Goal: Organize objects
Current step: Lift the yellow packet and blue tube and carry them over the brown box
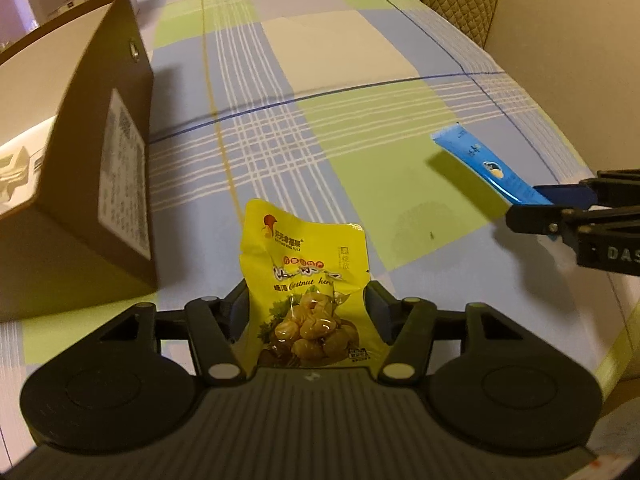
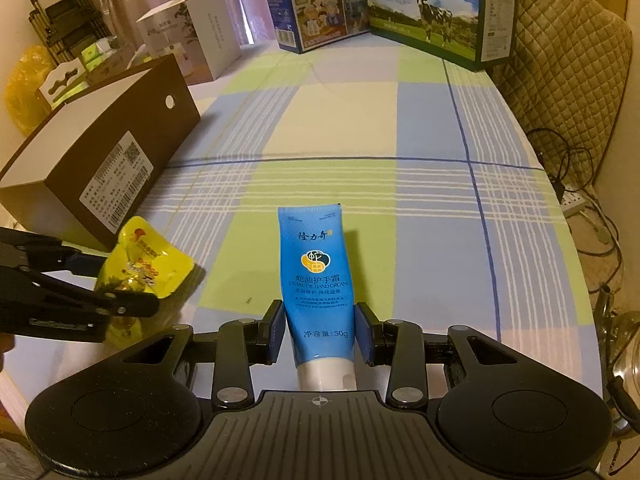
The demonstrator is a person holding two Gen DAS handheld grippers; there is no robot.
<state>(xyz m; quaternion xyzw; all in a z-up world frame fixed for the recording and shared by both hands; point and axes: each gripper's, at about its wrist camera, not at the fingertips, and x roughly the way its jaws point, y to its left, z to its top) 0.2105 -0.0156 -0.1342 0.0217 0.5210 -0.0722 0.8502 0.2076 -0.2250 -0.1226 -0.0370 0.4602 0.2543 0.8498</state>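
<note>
A yellow chestnut packet (image 1: pixel 308 296) is held upright between the blue pads of the left gripper (image 1: pixel 308 304), pinched at its lower half, its crinkled top edge standing free above the fingers. A blue hand cream tube (image 2: pixel 316 276) is clamped in the right gripper (image 2: pixel 320 328), white cap toward the camera, crimped end pointing forward and away. Both items are seen raised off the checked cloth of the surface (image 1: pixel 360 80), each casting a shadow beneath. In the left wrist view the right gripper (image 1: pixel 532 204) with the tube (image 1: pixel 484 164) is noted off to the right of the left gripper; in the right wrist view the left gripper (image 2: pixel 120 280) with the packet (image 2: pixel 148 260) sits to the left, the two well apart. A brown cardboard box (image 1: pixel 92 184) with a printed white label is found just left of the left gripper, standing on the surface. Ahead of both grippers, at the far edge, a blue carton (image 2: pixel 316 4) and a green milk carton (image 2: pixel 432 12) with a cow picture are recorded.
</note>
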